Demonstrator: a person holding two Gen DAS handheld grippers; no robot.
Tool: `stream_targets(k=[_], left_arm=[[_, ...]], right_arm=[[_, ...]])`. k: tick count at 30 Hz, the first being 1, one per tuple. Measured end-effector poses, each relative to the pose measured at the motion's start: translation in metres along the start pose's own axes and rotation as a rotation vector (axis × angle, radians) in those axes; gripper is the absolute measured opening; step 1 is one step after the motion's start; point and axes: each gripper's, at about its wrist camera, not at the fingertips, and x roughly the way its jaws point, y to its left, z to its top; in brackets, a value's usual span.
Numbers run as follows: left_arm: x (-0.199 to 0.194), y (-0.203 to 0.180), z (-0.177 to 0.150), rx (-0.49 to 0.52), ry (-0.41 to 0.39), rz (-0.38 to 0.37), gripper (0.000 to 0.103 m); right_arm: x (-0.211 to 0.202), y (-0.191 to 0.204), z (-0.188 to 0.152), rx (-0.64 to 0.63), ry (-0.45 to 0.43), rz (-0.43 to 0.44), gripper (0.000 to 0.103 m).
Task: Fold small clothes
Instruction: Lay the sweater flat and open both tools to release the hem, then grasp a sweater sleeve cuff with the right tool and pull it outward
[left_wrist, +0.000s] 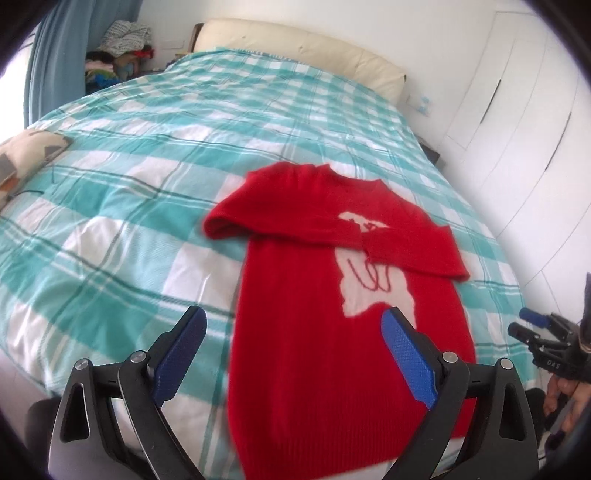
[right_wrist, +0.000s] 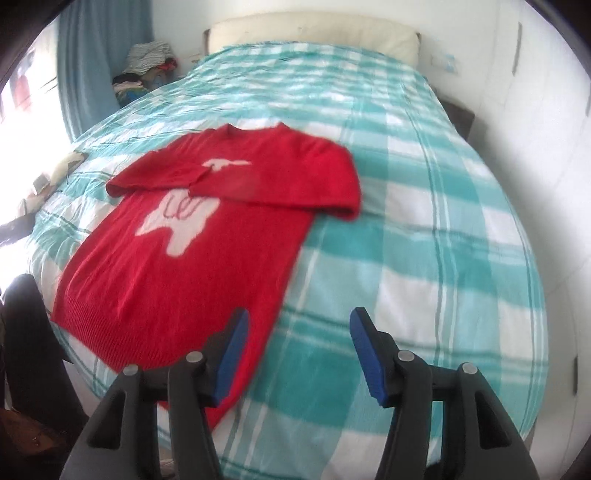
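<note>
With both sleeves crossed over its chest, the red knitted sweater (left_wrist: 314, 295) lies lengthwise on the teal checked bed (left_wrist: 129, 184), hem nearest both empty, open-jawed grippers (left gripper (left_wrist: 291, 354) directly above, right gripper (right_wrist: 295, 350) alongside).

red sweater (left_wrist: 317, 314) flat on bed (left_wrist: 147, 166) | left gripper (left_wrist: 295, 321) jaws apart, empty
</note>
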Motion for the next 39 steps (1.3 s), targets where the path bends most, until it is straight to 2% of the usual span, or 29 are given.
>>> stream_targets(k=[3, 4, 5, 6, 7, 8, 11, 14, 16, 17, 19, 22, 24, 28, 32, 37, 39], left_arm=[[0.042, 0.003, -0.013, 0.012, -0.025, 0.023, 0.096], [0.053, 0.005, -0.019, 0.015, -0.006, 0.075, 0.096], [0.062, 0.007, -0.02, 0.006, 0.058, 0.124, 0.092], [0.065, 0.008, -0.02, -0.001, 0.097, 0.104, 0.092], [0.064, 0.009, -0.021, -0.002, 0.091, 0.059, 0.092], [0.06, 0.011, -0.021, -0.004, 0.068, 0.049, 0.092], [0.054, 0.012, -0.019, 0.002, 0.016, 0.109, 0.094], [0.055, 0.016, -0.017, -0.024, 0.018, 0.111, 0.094], [0.058, 0.02, -0.017, -0.047, 0.032, 0.102, 0.094], [0.059, 0.021, -0.017, -0.054, 0.041, 0.1, 0.094], [0.06, 0.024, -0.019, -0.066, 0.054, 0.096, 0.094], [0.058, 0.027, -0.019, -0.088, 0.055, 0.085, 0.094], [0.058, 0.029, -0.018, -0.104, 0.054, 0.079, 0.094], [0.061, 0.032, -0.019, -0.127, 0.061, 0.088, 0.094], [0.068, 0.036, -0.024, -0.157, 0.091, 0.081, 0.094], [0.071, 0.035, -0.027, -0.145, 0.082, 0.118, 0.094], [0.072, 0.033, -0.028, -0.134, 0.081, 0.132, 0.094]], right_arm=[[0.031, 0.035, 0.042, -0.139, -0.042, 0.057, 0.06], [0.044, 0.047, 0.054, -0.182, -0.045, 0.081, 0.06], [0.059, 0.058, 0.066, -0.225, -0.042, 0.1, 0.06], [0.074, 0.07, 0.076, -0.268, -0.036, 0.115, 0.06], [0.09, 0.083, 0.084, -0.309, -0.027, 0.127, 0.06], [0.105, 0.094, 0.089, -0.345, -0.011, 0.131, 0.06], [0.155, 0.118, 0.101, -0.423, 0.045, 0.119, 0.06], [0.196, 0.123, 0.106, -0.412, 0.072, 0.109, 0.059], [0.205, 0.111, 0.11, -0.322, 0.059, 0.137, 0.034], [0.204, 0.099, 0.114, -0.25, 0.053, 0.124, 0.006], [0.187, 0.065, 0.119, -0.099, 0.003, 0.151, 0.007], [0.146, -0.008, 0.115, 0.082, -0.083, 0.11, 0.007], [0.114, -0.068, 0.1, 0.222, -0.141, 0.057, 0.007], [0.064, -0.178, 0.042, 0.469, -0.207, -0.089, 0.007], [0.056, -0.253, -0.027, 0.686, -0.18, -0.157, 0.007], [0.067, -0.29, -0.091, 0.918, -0.197, -0.075, 0.007], [0.071, -0.3, -0.106, 1.046, -0.221, 0.027, 0.008]])
